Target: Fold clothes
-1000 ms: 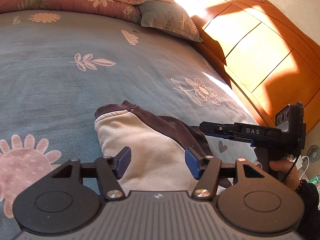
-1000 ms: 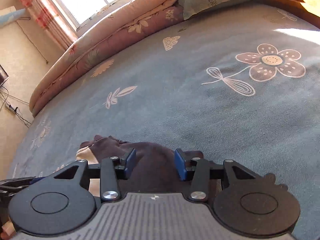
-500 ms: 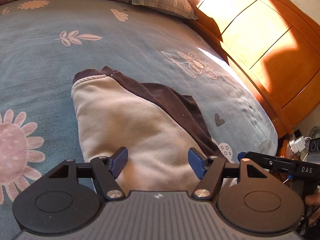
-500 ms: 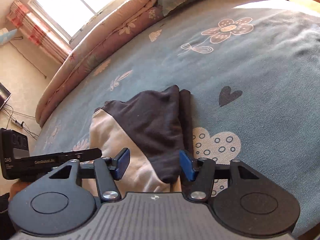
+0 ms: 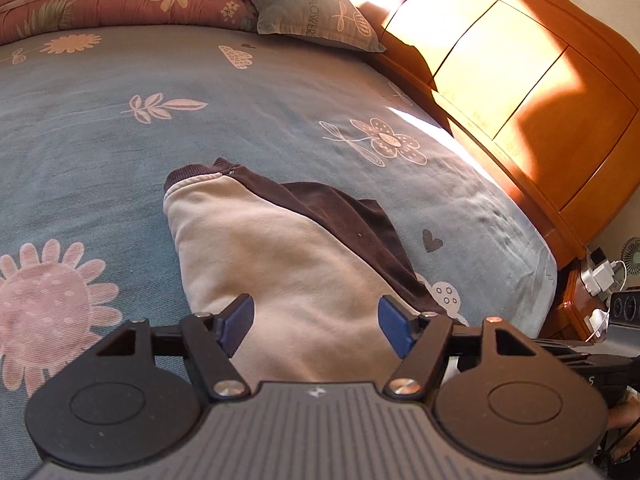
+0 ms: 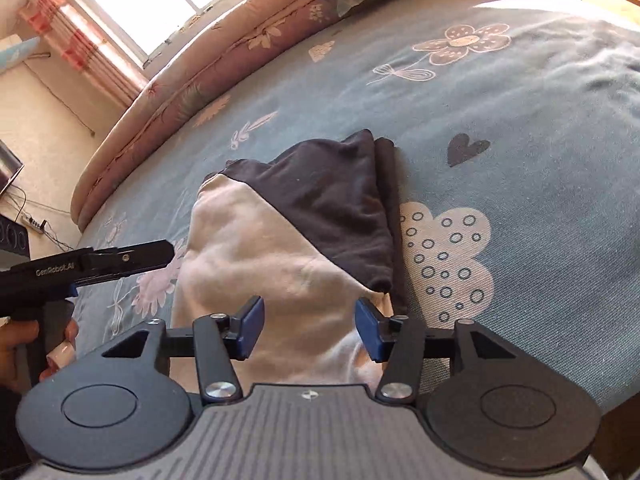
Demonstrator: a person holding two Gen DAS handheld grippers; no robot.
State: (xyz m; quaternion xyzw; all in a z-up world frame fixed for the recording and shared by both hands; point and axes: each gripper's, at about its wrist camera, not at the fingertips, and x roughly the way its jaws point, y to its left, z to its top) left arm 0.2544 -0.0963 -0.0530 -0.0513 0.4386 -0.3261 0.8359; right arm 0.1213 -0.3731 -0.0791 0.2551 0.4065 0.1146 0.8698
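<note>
Folded cream-and-brown garment on the bed

We see one garment [image 5: 288,256], a sweatshirt-like piece folded into a long, narrow bundle lying flat on the blue flowered bed sheet [image 5: 100,152]. Its cream body faces up; a dark brown panel runs along the edge toward 3 o'clock, tapering toward us. A dark ribbed band closes the far end at 12 o'clock. The near end sits at 6 o'clock, close to us.

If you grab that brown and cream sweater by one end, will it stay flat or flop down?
Probably flop: the sweater is soft knit, sagging into rounded folds. It likely won't slide much on the fuzzy blue bedspread. Lifted by one end, its folded layers may fall open.
</note>
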